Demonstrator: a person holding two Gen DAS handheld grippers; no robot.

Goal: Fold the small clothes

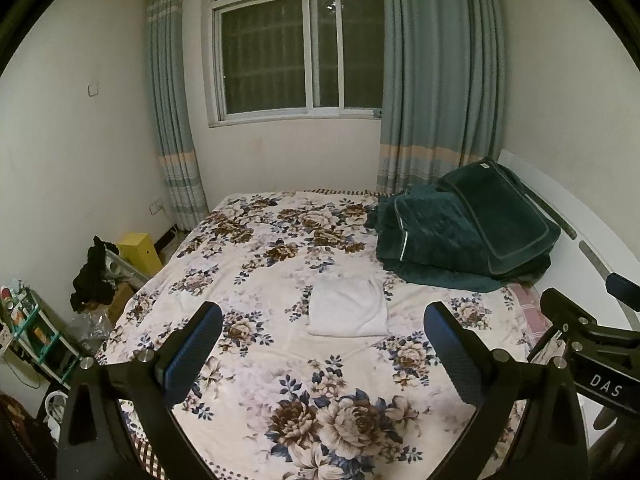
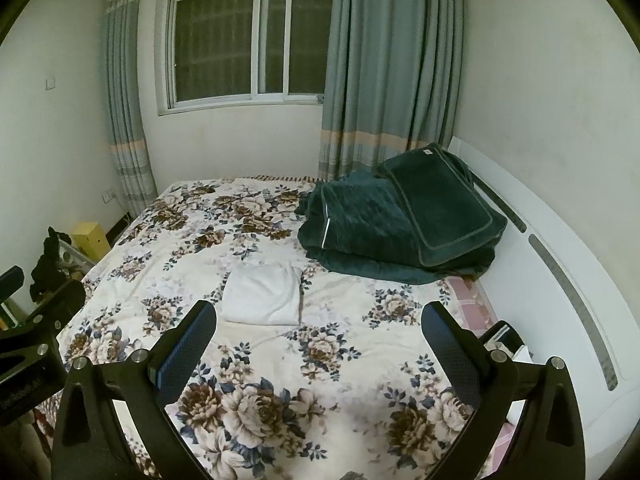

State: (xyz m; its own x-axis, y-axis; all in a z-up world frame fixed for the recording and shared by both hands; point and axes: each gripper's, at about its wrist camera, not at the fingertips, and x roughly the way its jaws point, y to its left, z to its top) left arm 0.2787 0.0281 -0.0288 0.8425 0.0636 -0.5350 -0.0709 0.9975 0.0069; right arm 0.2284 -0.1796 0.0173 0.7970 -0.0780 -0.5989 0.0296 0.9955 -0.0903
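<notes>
The left gripper (image 1: pixel 323 320) is held above the near part of a bed, its two blue-padded fingers spread wide apart with nothing between them. The right gripper (image 2: pixel 319 318) is held the same way, fingers wide apart and empty, just beside the left one. Both point toward the middle of the bed (image 1: pixel 256 364), which is covered by a cream sheet printed with brown and blue flowers.

A small white garment (image 1: pixel 349 311) lies flat near the centre of the bed, already a neat rectangle, well apart from both grippers. It looks folded, so the grippers are probably drawn back with the fold done.

A dark green blanket (image 1: pixel 464 232) is heaped at the far right corner, against the headboard, away from the garment.
</notes>
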